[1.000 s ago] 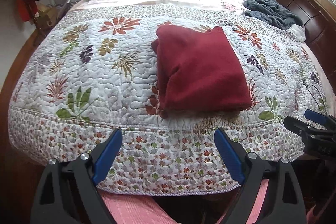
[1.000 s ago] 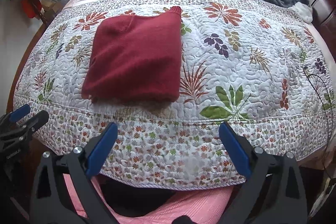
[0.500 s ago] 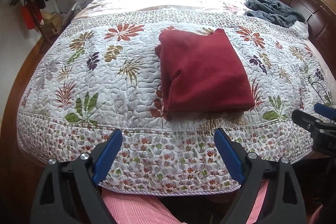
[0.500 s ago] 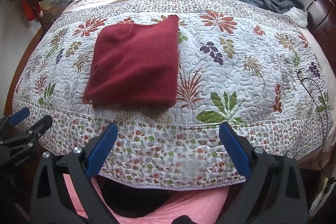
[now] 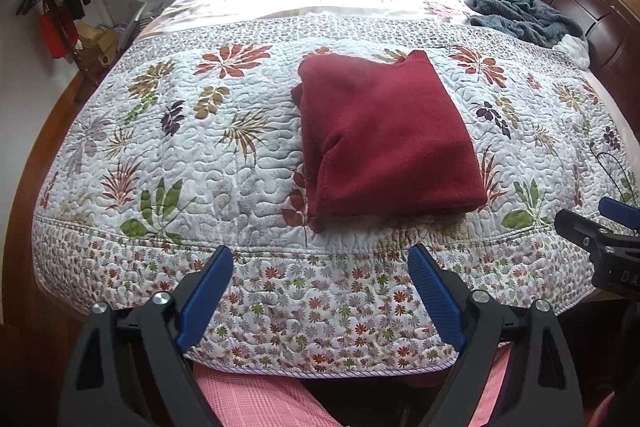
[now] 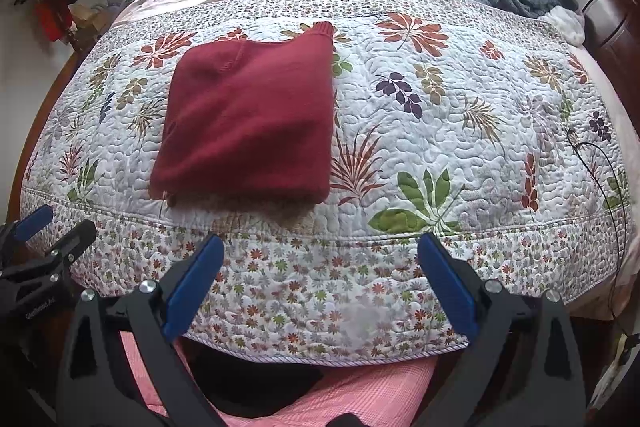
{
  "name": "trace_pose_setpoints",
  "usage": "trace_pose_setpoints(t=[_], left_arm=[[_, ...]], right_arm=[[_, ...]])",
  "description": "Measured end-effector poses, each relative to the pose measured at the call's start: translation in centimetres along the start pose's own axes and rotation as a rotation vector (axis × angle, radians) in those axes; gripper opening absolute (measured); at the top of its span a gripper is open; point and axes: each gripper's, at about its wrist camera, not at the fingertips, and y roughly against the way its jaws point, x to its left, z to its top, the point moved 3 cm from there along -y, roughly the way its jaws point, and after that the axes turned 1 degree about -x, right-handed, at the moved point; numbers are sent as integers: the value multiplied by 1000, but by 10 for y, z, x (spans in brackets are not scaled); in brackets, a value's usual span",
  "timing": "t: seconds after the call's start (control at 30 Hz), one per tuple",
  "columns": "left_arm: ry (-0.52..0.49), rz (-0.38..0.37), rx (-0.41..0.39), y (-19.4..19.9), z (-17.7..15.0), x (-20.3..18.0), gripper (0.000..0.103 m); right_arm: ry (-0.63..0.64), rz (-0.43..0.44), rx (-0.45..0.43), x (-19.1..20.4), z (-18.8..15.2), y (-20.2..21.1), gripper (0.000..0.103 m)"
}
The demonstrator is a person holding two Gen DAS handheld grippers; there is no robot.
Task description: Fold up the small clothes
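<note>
Fingers of both grippers, left & right, spread wide w/ nothing held, have pulled back off the bed edge over the last sec. Red sweater lies folded, square, on the floral quilt, so this piece looks done. Beyond: grey blanket heaped by the dark headboard, window behind.
</note>
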Motion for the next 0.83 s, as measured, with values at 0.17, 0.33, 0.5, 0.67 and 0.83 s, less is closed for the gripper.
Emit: trace_pose_setpoints(t=[0.17,0.33,0.5,0.67,0.83], left_arm=[[1,2,4,-2,0,0,89],[3,2,6,-5,-1,1,89],[5,0,6,-6,-2,2,89],[2,8,-1,-7,-1,2,89],[1,10,-5,-7,0,2,89]], right_arm=[[-9,0,9,-2,0,-5,97],[-3,-26,5,-3,1,-7,97],[3,-37,4,-2,1,-8,97],[-3,-33,6,-2,2,-8,97],[-17,-32,10,-5,2,-9,97]])
